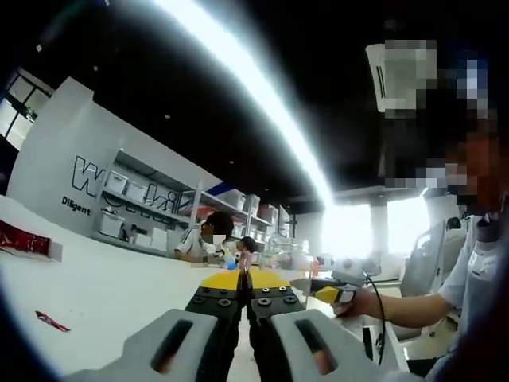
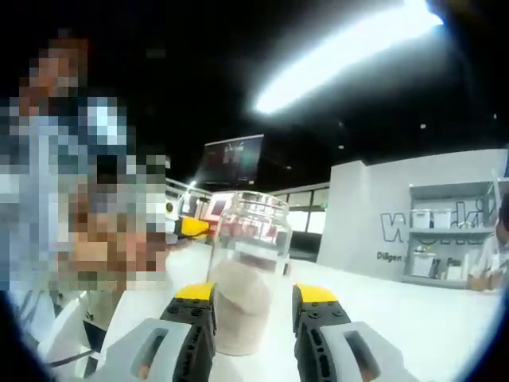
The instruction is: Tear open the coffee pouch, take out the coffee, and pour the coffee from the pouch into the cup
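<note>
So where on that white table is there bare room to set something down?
Bare table lies between the red pouch, the small red scrap and the left gripper. More lies right of the glass jar. It is crowded around the jar, between the right gripper's jaws.

My left gripper (image 1: 244, 280) has its jaws pressed together, while my right gripper (image 2: 253, 296) is spread wide.
</note>
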